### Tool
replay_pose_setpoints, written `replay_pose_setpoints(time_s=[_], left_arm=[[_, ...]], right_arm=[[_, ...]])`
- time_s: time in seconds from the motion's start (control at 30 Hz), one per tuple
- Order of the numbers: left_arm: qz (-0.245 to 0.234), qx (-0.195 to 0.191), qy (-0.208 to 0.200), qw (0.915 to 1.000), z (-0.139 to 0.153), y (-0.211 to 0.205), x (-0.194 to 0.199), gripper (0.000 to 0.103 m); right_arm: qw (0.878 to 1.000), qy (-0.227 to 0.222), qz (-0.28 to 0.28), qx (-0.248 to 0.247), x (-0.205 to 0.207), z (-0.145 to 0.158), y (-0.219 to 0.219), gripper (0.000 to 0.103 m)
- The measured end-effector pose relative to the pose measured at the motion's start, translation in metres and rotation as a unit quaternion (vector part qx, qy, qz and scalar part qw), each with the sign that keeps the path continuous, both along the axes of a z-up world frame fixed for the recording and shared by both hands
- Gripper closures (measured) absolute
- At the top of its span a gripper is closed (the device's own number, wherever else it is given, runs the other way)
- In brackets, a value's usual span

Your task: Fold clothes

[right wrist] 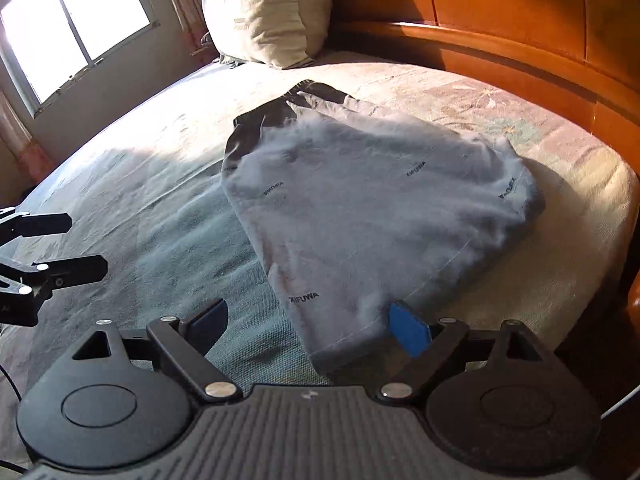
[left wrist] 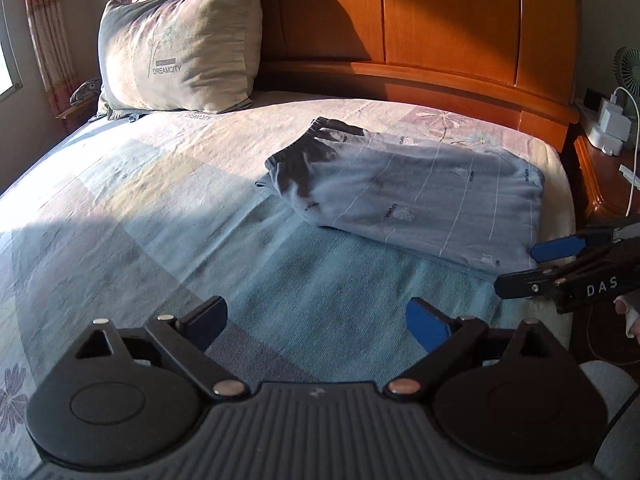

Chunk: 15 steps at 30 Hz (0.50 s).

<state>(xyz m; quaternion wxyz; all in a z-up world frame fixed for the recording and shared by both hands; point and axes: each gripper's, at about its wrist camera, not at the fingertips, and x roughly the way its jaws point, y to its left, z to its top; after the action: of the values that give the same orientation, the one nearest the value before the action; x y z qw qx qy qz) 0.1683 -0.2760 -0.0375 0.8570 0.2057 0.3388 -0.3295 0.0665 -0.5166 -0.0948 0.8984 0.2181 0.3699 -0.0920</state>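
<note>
Right wrist view: a folded pair of grey shorts (right wrist: 360, 208) lies on a bed (right wrist: 132, 208), near the bed's right edge.

Dark elastic waistband (right wrist: 256, 120) points toward the pillow (right wrist: 268, 12) and wooden headboard (right wrist: 500, 20). Soft, light cotton; it looks limp and likely to slump, so the near hem corners seem the best place to pinch. Right gripper (right wrist: 308, 326) hovers at the near hem, jaws apart, holding nothing. Left gripper (left wrist: 316, 322) hangs over bare bedspread, well apart from the shorts, jaws spread and empty.
</note>
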Motion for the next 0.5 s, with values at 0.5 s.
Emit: replay_pose_setpoints(time_s=[0.5], left_arm=[[0.044,-0.070,0.034,0.9960,-0.010,0.047,-0.040,0.007]], right_arm=[[0.899,-0.152,-0.152,0.382,-0.044,-0.060,-0.080,0.008]])
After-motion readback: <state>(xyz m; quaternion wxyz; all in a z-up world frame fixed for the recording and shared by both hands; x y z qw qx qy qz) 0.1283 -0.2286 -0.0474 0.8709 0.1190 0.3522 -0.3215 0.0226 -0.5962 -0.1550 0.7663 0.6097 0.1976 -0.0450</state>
